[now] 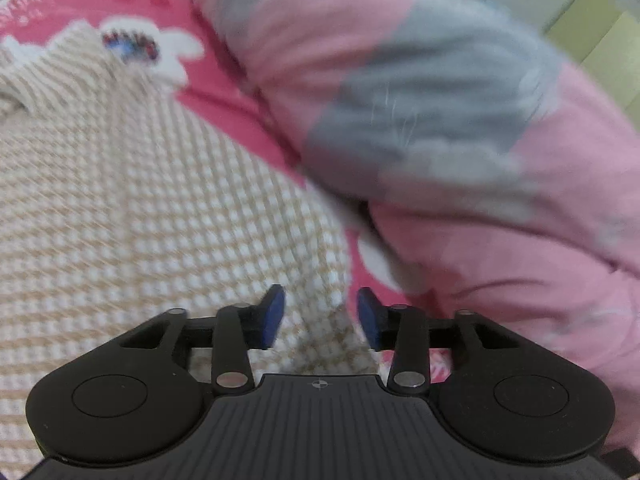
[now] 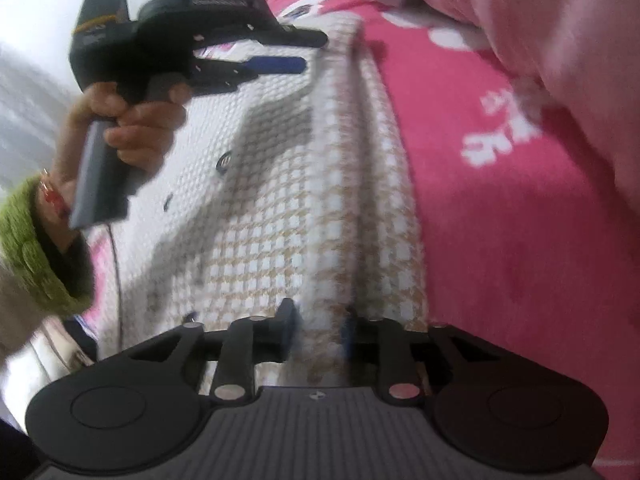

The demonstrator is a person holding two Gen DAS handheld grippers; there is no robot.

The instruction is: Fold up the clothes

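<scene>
The checked knit garment [image 1: 140, 208] looks soft, light and floppy; best pinched at its folded edge toward 12 o'clock; left tongs [image 1: 320, 318] gape empty; right tongs [image 2: 318, 330] straddle the fold, their grip unclear through blur.

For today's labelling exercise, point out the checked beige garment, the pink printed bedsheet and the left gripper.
checked beige garment [image 1: 140, 200]: left wrist view, on its flat middle.
pink printed bedsheet [image 2: 500, 220]: right wrist view, on a bare pink part.
left gripper [image 2: 312, 50]: right wrist view, between its fingertips.
</scene>
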